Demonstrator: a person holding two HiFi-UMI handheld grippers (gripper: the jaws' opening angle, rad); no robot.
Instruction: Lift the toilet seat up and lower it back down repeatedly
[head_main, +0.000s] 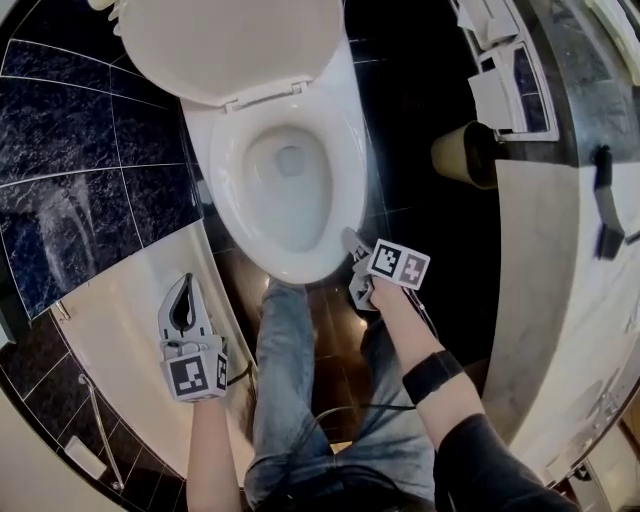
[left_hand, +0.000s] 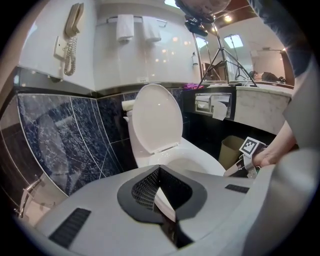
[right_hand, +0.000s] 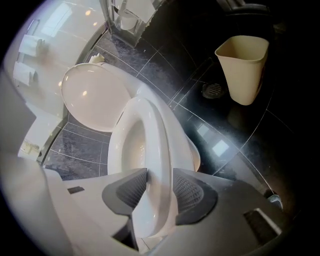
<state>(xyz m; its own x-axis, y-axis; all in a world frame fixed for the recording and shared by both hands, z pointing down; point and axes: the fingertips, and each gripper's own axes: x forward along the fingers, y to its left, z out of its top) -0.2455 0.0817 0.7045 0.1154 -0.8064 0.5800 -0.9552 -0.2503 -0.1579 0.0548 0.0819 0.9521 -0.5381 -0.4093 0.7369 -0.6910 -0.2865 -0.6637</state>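
Right claw (right_hand: 160, 192) is down at the near end of the toilet seat (right_hand: 155, 142), and what a tidy line-up: the seat's front rim runs straight in between the jaws and fills the gap from one pad to the other. I call that a grip on the rim, jaws set wide because the rim is thick. From this claw the seat stretches directly ahead, its long axis pointing away towards the hinge at the far end, where the lid (head_main: 230, 45) stands raised beyond it. The seat itself lies flat on the bowl (head_main: 290, 180). That is the relation to watch: the grip is at the end farthest from the hinge, so by my reading the coming lift has to swing up and away from the claw in an arc, not straight up. Left claw (head_main: 183, 300) is out of it, well apart to the side of the bowl, jaw tips together with nothing held, so the right hand is clearly the nearer one. A waste bin (right_hand: 243, 67) stands off to the right claw's far right, clear of the swing.
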